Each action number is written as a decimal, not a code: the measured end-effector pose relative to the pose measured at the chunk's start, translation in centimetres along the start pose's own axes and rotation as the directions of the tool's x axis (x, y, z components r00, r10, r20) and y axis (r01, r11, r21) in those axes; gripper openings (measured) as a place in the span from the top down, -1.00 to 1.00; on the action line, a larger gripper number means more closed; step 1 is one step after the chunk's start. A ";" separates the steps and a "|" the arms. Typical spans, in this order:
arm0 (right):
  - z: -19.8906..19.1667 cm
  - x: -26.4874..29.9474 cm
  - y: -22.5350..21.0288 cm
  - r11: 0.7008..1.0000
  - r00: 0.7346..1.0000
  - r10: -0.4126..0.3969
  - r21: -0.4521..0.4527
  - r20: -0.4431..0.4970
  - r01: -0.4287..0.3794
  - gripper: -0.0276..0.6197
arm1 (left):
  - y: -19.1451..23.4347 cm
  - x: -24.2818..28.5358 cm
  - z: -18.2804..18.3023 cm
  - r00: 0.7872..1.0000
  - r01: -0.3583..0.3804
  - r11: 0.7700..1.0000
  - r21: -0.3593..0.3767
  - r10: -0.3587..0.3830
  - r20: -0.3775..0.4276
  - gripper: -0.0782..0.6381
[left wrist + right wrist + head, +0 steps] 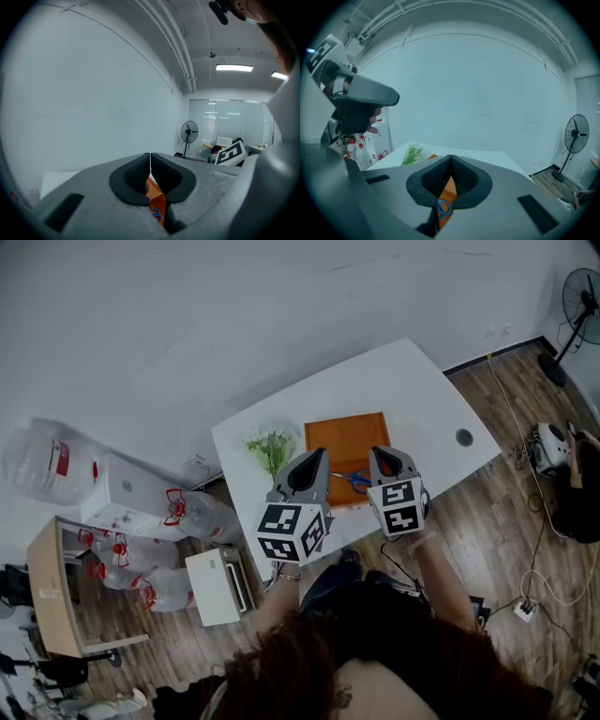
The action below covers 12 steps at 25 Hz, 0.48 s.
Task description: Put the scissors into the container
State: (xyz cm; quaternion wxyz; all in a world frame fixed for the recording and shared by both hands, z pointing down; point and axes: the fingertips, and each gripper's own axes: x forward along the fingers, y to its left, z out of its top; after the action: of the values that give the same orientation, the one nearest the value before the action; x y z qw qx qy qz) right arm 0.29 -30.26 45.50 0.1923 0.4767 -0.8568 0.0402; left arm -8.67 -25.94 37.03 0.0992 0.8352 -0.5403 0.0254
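A flat orange container (345, 441) sits on the white table (422, 395). Blue-handled scissors (356, 478) lie in it near its front edge, between the two grippers in the head view. My left gripper (309, 465) hangs above the container's front left, jaws shut with nothing between them (150, 161). My right gripper (390, 461) hangs above the front right, also shut and empty (450, 161). Through the gap under each pair of jaws I see the orange container (449, 190) and the scissors' blue handles (443, 207) (156, 214) below.
A small green plant (270, 444) stands on the table left of the container. A round cable hole (464, 437) is at the table's right. On the floor are water bottles (141, 563), a white box (217, 587), a fan (577, 306) and cables.
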 end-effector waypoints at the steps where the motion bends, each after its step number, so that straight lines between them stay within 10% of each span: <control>1: 0.3 -0.3 -0.1 1.000 1.000 -0.006 0.003 0.016 0.006 0.92 | 0.0 0.0 0.0 1.000 0.001 1.000 0.001 -0.001 0.001 0.73; 12: 3.1 -2.8 -1.5 0.998 0.989 -0.052 0.031 0.135 0.049 0.92 | -0.3 -0.3 0.8 1.000 0.000 1.000 0.013 0.000 0.027 0.74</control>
State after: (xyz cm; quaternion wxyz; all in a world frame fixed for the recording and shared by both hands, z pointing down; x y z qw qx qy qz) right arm 1.92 -29.58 41.39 0.1279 0.5025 -0.8550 0.0147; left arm -8.61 -25.67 36.18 0.0866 0.8362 -0.5413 0.0174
